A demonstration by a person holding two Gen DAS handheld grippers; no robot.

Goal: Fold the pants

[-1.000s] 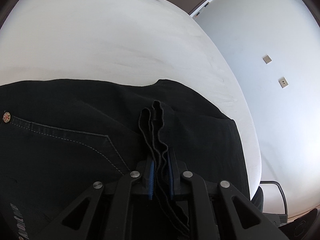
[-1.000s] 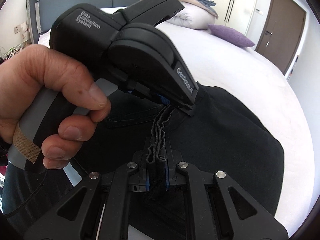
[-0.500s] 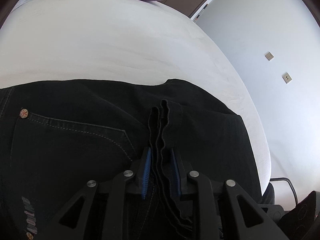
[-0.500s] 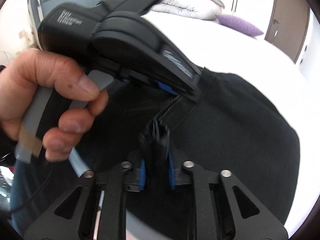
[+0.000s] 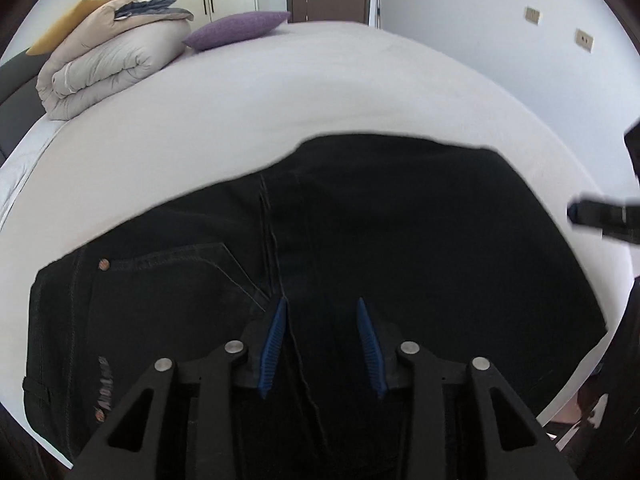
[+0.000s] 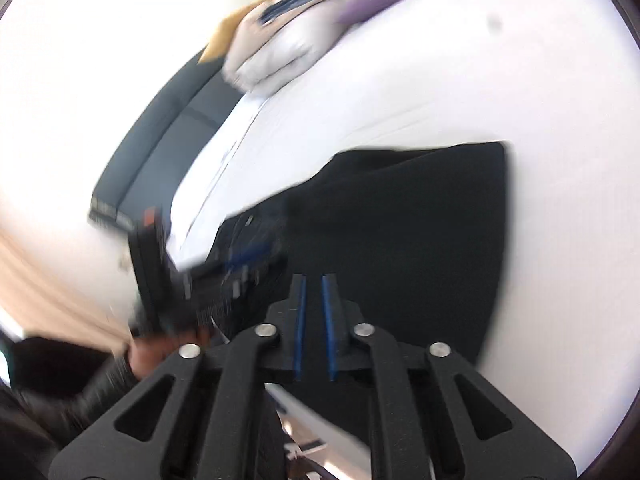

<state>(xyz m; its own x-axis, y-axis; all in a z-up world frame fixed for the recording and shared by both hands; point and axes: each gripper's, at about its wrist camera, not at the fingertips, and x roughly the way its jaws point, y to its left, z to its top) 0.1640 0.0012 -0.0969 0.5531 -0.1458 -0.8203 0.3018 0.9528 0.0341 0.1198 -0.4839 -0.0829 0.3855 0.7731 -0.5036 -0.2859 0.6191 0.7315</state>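
Observation:
The black pants (image 5: 400, 240) lie folded flat on the white bed (image 5: 280, 92), with a back pocket and rivet (image 5: 104, 265) at the left. My left gripper (image 5: 322, 308) is open just above the near edge of the pants, nothing between its blue pads. In the blurred right wrist view the pants (image 6: 400, 220) lie ahead. My right gripper (image 6: 313, 280) has a narrow gap between its pads and holds nothing. The left gripper (image 6: 240, 260) shows there as a blur at the left.
A folded duvet (image 5: 108, 64) and a purple pillow (image 5: 236, 34) lie at the far end of the bed. A dark headboard (image 6: 160, 128) runs along the left. Wall with sockets (image 5: 584, 40) stands to the right. The bed's near edge runs bottom right.
Both grippers let go of the bunched pants fabric and pulled back. The left jaws opened wide. The pants now lie flat. The right camera swung fast and blurred.

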